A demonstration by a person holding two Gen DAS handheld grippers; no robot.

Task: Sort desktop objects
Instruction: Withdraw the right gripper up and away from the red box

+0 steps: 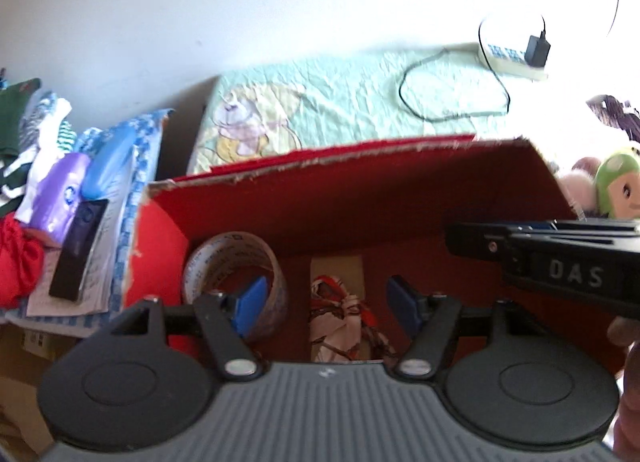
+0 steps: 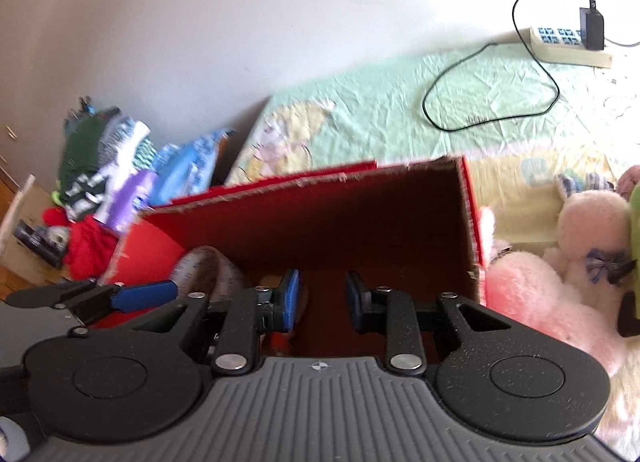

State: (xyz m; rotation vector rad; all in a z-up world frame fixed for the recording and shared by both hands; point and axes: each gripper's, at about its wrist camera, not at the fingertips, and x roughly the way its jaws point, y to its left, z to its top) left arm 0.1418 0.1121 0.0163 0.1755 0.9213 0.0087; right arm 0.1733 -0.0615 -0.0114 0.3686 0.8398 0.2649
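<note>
An open red cardboard box sits on a pale green bed sheet. Inside it lie a roll of clear tape at the left and a crumpled red-and-white patterned item in the middle. My left gripper hangs open over the box; its left pad overlaps the tape roll in view, and nothing is between the fingers. My right gripper is also open over the box with nothing in it. Its black body shows in the left wrist view. A left gripper finger shows in the right wrist view.
Pink and white plush toys and a green-headed toy crowd the box's right side. Folded clothes, plastic bags and a black flat device on papers lie left. A power strip with a looped black cable rests at the back.
</note>
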